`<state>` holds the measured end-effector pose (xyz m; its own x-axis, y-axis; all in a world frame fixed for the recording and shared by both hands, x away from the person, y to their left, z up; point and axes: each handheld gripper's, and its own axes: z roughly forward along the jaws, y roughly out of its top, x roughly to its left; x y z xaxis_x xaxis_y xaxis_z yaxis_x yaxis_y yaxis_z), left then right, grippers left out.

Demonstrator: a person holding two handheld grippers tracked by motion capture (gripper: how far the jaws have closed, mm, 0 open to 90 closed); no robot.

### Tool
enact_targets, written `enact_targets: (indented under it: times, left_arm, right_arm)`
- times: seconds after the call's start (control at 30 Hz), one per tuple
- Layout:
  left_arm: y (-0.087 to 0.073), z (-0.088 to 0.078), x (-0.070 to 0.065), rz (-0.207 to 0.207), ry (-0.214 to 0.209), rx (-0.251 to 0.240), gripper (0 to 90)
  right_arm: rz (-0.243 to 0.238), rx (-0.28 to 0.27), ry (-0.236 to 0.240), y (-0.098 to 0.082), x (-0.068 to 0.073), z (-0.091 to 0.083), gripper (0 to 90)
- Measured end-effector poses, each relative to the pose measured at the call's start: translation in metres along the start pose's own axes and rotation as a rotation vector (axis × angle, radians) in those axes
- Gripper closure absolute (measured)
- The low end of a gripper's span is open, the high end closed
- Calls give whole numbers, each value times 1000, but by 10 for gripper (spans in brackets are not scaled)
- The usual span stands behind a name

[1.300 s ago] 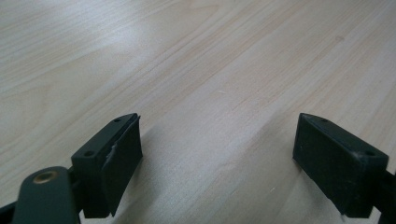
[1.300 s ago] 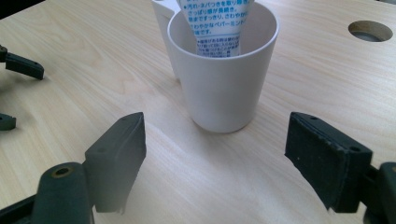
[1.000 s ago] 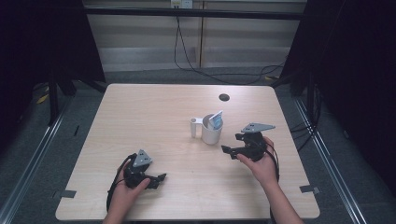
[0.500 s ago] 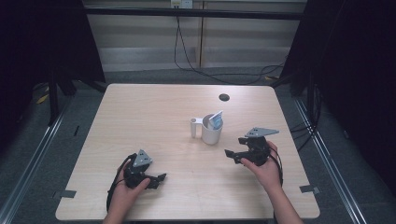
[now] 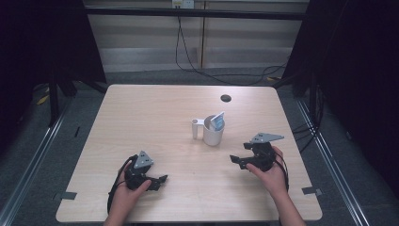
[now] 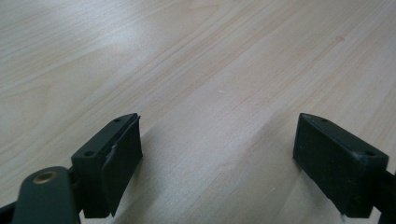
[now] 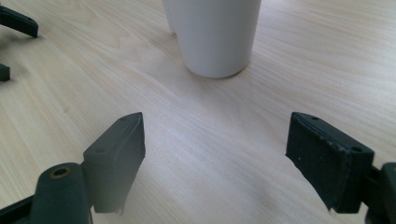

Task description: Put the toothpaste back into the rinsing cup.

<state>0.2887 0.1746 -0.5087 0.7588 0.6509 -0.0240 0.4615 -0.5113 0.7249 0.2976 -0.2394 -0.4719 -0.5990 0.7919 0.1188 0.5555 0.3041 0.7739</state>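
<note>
Near edge of the table [image 5: 141,108]: left gripper [image 5: 160,179] sits low at abt 7 o'clock, held in a hand, jaws wide apart w/ nothing between them, just bare wood under it. Right gripper [image 5: 237,161] is at abt 4 o'clock, jaws also wide apart & empty, pointing toward the middle. A bit farther, at 11 o'clock from the right gripper, stands a white cup [image 5: 213,133], upright, w/ a blue and white packet [image 5: 217,120] poking out the top. A small white tube [image 5: 195,128] stands touching the cup's left side. Far back, at 12 o'clock, is a dark round hole [image 5: 226,98] in the table.
</note>
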Motion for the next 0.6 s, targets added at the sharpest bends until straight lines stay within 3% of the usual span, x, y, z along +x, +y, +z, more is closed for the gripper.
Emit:
enact_targets:
  times: [0.6]
  left_arm:
    - [0, 0, 0, 0, 0, 0, 153]
  right_arm:
    - [27, 20, -2, -25, -12, -6, 194]
